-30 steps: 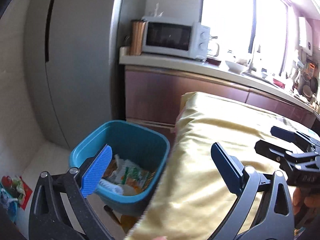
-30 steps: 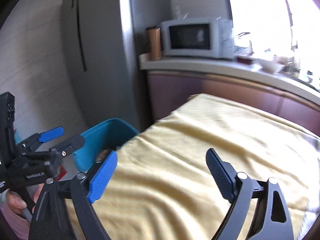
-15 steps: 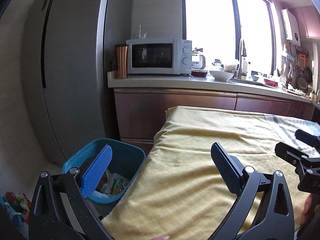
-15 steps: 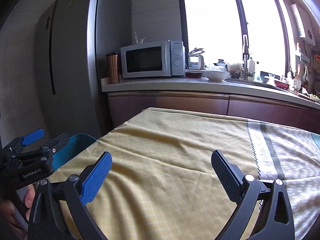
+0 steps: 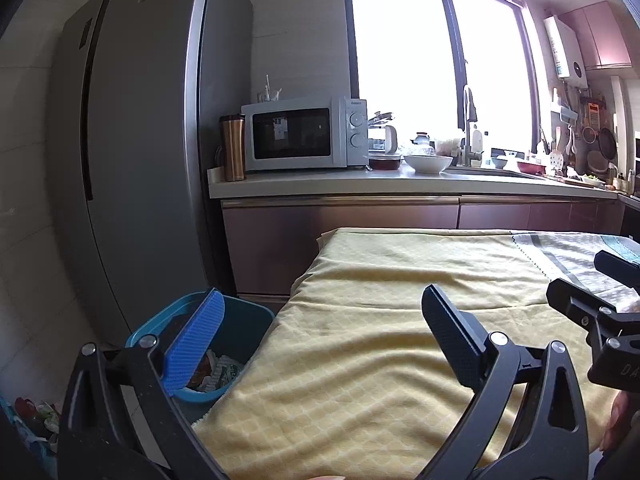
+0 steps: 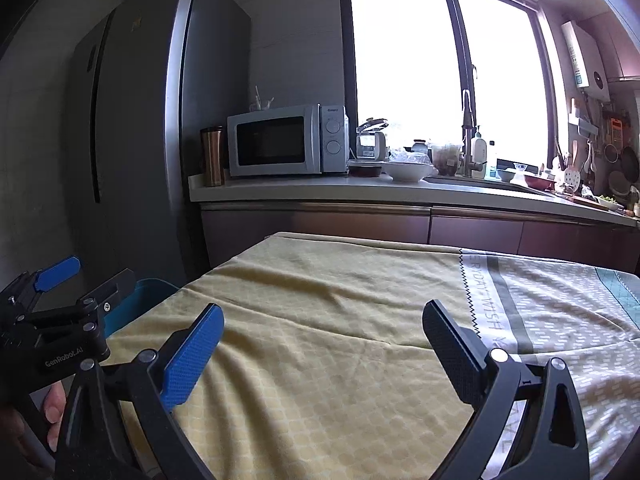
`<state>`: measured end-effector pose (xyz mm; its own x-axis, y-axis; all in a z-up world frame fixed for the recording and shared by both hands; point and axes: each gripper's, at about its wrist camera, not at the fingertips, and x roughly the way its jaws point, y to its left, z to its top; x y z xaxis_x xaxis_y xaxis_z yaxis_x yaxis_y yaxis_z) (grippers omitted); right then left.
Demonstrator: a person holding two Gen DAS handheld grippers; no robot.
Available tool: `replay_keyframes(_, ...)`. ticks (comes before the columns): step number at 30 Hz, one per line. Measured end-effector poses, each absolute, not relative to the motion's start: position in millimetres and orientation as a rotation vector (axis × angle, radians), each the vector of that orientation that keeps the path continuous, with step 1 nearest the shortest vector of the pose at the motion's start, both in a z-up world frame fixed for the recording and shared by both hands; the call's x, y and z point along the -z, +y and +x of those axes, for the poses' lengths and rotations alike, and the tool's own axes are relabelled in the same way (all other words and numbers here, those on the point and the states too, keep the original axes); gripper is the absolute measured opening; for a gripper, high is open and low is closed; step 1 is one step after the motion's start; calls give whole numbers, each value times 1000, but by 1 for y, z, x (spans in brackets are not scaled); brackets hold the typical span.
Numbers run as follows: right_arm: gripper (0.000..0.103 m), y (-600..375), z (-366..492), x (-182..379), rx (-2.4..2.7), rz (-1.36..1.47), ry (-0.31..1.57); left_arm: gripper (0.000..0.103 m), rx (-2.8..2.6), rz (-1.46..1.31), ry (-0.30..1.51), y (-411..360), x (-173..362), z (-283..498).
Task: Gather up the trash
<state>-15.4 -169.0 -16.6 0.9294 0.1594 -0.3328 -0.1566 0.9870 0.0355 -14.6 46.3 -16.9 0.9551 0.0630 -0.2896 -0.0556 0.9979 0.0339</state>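
**A:** Where is the trash, and where does it lie from the fingers?

**B:** The only trash in view is inside a teal trash bin (image 5: pixel 244 322) on the floor, at the near left corner of the bench (image 5: pixel 360 360), which is draped in a yellow cloth. Crumpled wrappers (image 5: pixel 218 372) sit at its bottom. The bin lies low and to the left, just beyond the blue finger of the left gripper (image 5: pixel 320 336). No loose trash shows on the cloth in either view.

**A:** Which hand is nearer the bin?

**B:** The left one, by my reading. From the right wrist view only a sliver of the bin's rim (image 6: pixel 150 286) peeks out beyond the left gripper, at the far left. The right gripper (image 6: pixel 320 344) is over the middle of the cloth.

**A:** What are the fingers doing?

**B:** Both pairs are spread wide with nothing between them. Both point slightly downward across the bench, toward the far kitchen counter (image 5: pixel 400 186) and its microwave (image 5: pixel 304 134).

**A:** Which way does the bin point?

**B:** It stands upright, its mouth opening upward. The rim looks like a rounded rectangle, but I cannot tell its long axis, since the cloth hides its right side. The wrappers are too crumpled to show any axis.

**A:** So what does the next move turn on?

**B:** Probably on finding another piece. Nothing to pick up lies ahead of either gripper.
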Motion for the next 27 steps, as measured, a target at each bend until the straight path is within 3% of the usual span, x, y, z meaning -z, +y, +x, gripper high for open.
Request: replay_keyframes(27,96,-176,-20,13,-128,6,310,97,-40,-24,264,52,15,-18)
